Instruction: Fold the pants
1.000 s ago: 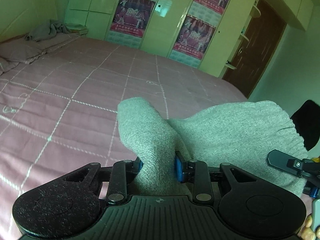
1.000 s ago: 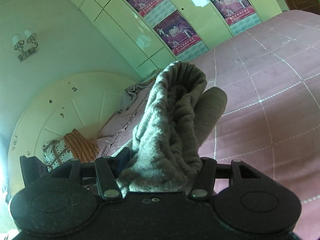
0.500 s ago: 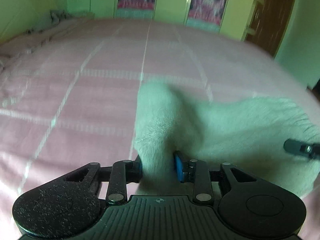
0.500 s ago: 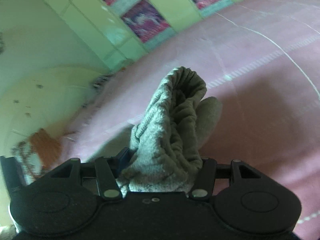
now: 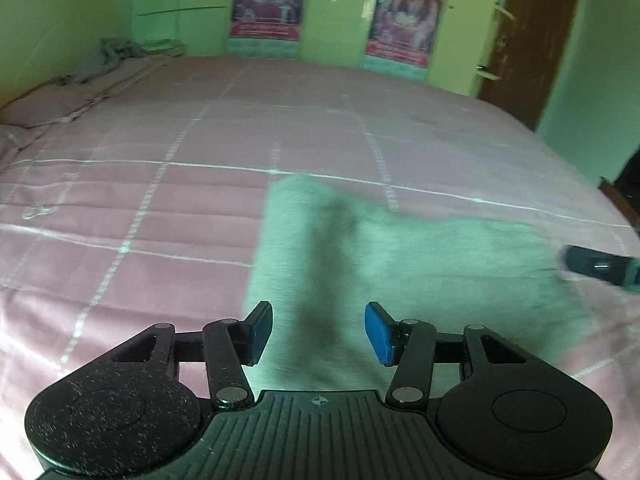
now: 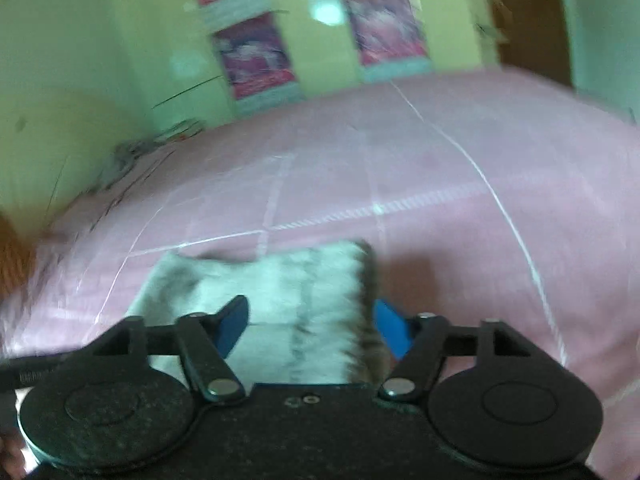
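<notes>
The grey knit pants [image 5: 400,264] lie flat on the pink bed [image 5: 160,140]. My left gripper [image 5: 319,332] is open just above their near edge, with its blue pads apart and nothing between them. My right gripper [image 6: 312,326] is open too, over the ribbed end of the pants [image 6: 280,280]. The tip of the right gripper [image 5: 600,266] shows at the right edge of the left wrist view, over the far end of the cloth. Both views are blurred.
A pink pillow [image 5: 44,104] and crumpled grey cloth [image 5: 108,56] lie at the bed's far left. Green wardrobe doors with posters [image 5: 268,0] stand behind the bed. A brown door [image 5: 528,40] is at the far right.
Both grippers were shut on bunched pants held above the bed. They came down, opened and let go. The pants now lie flat on the bed.
</notes>
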Motion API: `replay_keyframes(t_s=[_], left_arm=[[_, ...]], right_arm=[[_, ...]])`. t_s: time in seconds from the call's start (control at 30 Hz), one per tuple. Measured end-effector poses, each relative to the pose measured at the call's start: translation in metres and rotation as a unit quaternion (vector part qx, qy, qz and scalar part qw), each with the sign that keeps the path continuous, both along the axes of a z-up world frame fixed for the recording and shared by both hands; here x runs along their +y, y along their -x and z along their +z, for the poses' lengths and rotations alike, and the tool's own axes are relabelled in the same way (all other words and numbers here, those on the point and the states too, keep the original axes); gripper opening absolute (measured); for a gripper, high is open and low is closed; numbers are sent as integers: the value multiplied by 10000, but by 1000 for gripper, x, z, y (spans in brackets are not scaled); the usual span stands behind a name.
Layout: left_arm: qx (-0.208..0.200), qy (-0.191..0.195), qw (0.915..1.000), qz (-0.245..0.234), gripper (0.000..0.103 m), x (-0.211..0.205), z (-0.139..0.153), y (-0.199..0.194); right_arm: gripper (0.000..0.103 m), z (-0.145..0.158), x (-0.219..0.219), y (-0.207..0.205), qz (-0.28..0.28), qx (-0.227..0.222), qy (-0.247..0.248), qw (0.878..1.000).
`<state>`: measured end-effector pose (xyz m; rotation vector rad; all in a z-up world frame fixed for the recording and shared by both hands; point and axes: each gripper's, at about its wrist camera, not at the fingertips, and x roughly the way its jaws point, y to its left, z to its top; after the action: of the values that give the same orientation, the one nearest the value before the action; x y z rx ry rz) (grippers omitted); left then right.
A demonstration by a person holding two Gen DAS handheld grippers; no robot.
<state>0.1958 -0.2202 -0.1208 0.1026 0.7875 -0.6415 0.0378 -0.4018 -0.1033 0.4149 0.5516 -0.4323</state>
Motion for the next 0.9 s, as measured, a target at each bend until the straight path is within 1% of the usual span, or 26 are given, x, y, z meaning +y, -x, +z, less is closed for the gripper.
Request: replay_keyframes(t_s=[0.03, 0.07, 0.1, 0.13, 0.2, 0.23, 0.3, 0.33, 0.37, 0.4, 0.43, 0.47, 0.5, 0.53, 0.6, 0.67, 0.77, 0.83, 0.87, 0.9], left_arm=[[38, 3, 10000, -50, 66, -3, 0, 4], [43, -8, 10000, -57, 68, -6, -2, 8], [44, -30, 10000, -38, 70, -7, -4, 12], [65, -86, 9999, -28, 70, -8, -10, 15], [152, -335, 9993, 20, 70, -13, -24, 17], [157, -426, 9990, 18, 70, -16, -30, 18], [-38, -540, 9985, -85, 71, -21, -38, 27], [-173, -642, 9977, -146, 82, -25, -39, 32], [-267, -754, 9965, -235, 89, -30, -40, 36], [-321, -821, 9957, -269, 101, -33, -41, 40], [-375, -864, 9952, -258, 103, -35, -42, 42], [-419, -895, 9948, -249, 103, -36, -43, 43], [-379, -936, 9946, -227, 103, -38, -44, 44], [-291, -946, 9949, -193, 103, -39, -44, 44], [-88, -941, 9955, -72, 103, -38, -42, 42], [62, -969, 9953, 8, 103, -36, -41, 38], [273, -980, 9947, 169, 103, -35, -40, 36], [343, -1037, 9933, 366, 103, -35, -39, 35], [376, -1041, 9929, 427, 103, -34, -39, 35], [393, -1080, 9923, 453, 103, -33, -39, 34]], right_arm=[[59, 5, 10, -4, 109, 36, 171, 9998], [53, 7, 20, -9, 242, 79, 267, 9993], [50, 7, 28, -12, 362, 136, 305, 9988], [50, 5, 34, -15, 438, 210, 345, 9982], [50, -6, 44, -22, 521, 479, 530, 9961], [50, -16, 46, -24, 521, 705, 604, 9943], [48, -38, 43, -27, 429, 1152, 735, 9897], [48, -50, 38, -23, 381, 1252, 701, 9889], [48, -55, 36, -17, 342, 1192, 667, 9900], [48, -56, 34, -16, 314, 1112, 647, 9912], [49, -55, 34, -16, 308, 1106, 624, 9914], [53, -53, 34, -18, 336, 1133, 627, 9910], [60, -52, 34, -20, 379, 1151, 616, 9907], [63, -50, 35, -20, 413, 1136, 581, 9910], [76, -49, 37, -20, 460, 1132, 567, 9909], [81, -49, 45, -24, 506, 1181, 715, 9891], [84, -51, 50, -26, 468, 1228, 840, 9878], [92, -51, 48, -26, 419, 1235, 781, 9884], [100, -51, 47, -26, 375, 1275, 763, 9882], [102, -52, 46, -27, 359, 1338, 703, 9879]])
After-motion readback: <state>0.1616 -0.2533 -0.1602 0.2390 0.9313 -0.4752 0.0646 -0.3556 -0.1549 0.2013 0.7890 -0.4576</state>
